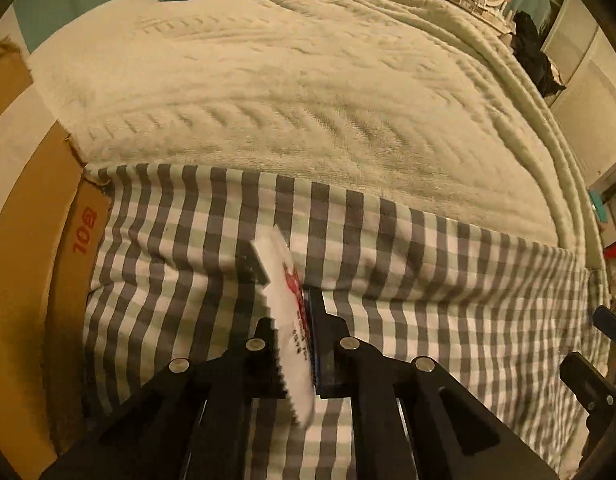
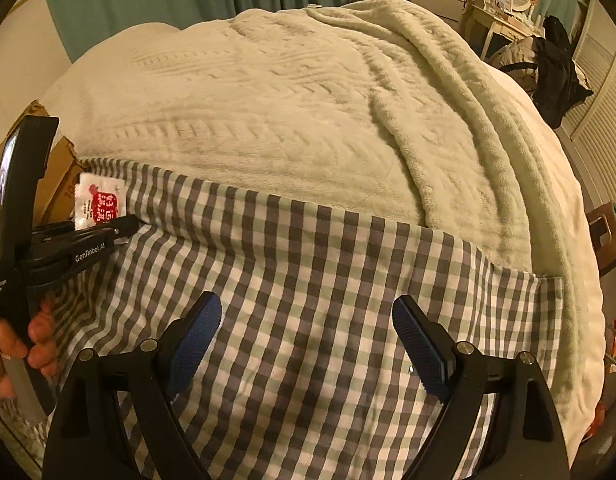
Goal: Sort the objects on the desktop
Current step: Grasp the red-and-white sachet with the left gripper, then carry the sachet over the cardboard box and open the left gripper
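Sachet (image 1: 292,320) pinched in the left tongs (image 1: 298,300)
White, red-printed packet held over the checked cloth (image 1: 428,280) on the bed, near its left edge; right tongs (image 2: 308,332) gape wide, holding nothing

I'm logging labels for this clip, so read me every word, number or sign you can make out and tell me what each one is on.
"GenRobot.AI": on the left gripper, white on its black arm.
"10@", red, seen sideways: on the cardboard box.
Small white print on the left gripper's handle: only partly legible, perhaps "Acquisition System".
Red mark and dark characters on the white sachet: too blurred to read.
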A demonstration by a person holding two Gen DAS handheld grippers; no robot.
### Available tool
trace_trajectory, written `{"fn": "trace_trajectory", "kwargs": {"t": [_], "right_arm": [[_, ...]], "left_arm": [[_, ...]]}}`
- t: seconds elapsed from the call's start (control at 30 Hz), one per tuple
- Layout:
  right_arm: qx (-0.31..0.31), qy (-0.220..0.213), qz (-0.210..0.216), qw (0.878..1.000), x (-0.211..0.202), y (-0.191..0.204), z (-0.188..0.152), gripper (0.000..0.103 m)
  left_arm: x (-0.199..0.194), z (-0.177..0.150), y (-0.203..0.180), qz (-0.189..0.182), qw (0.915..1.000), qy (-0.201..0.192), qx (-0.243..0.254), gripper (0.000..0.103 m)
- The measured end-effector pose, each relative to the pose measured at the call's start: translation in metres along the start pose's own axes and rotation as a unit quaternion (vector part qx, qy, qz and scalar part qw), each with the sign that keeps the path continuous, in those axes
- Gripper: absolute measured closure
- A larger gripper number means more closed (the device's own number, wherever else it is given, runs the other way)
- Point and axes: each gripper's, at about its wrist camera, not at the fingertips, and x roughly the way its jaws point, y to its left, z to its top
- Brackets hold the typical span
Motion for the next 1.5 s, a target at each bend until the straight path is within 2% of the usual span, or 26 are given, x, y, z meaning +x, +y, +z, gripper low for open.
{"fn": "trace_trajectory", "kwargs": {"t": [0.43, 0.63, 0.8, 1.03, 1.3, 1.5], "right_arm": [[-0.011, -0.021, -0.002, 1.000, -0.042, 0.017, -0.008, 0.015], [-0.022, -0.030, 0.001, 0.999, -0.064, 0.033, -0.018, 0.015], [-0.026, -0.063, -0.011, 0.998, -0.090, 0.053, -0.031, 0.015], [-0.043, -0.088, -0.001, 0.995, -0.124, 0.090, -0.054, 0.016], [-0.056, -0.129, 0.016, 0.990, -0.160, 0.128, -0.077, 0.016], [-0.067, -0.175, 0.033, 0.982, -0.190, 0.157, -0.067, 0.016]], "left_arm": [[-0.053, -0.025, -0.002, -0.030, 0.9994, -0.012, 0.013, 0.099], [-0.080, -0.041, 0.002, -0.019, 0.9993, -0.019, 0.025, 0.099], [-0.106, -0.053, 0.006, 0.006, 0.9982, -0.034, 0.048, 0.099], [-0.155, -0.081, 0.023, 0.000, 0.9961, -0.071, 0.052, 0.099], [-0.212, -0.106, 0.055, -0.026, 0.9932, -0.111, 0.023, 0.099], [-0.246, -0.108, 0.084, -0.024, 0.9901, -0.138, -0.003, 0.099]]}}
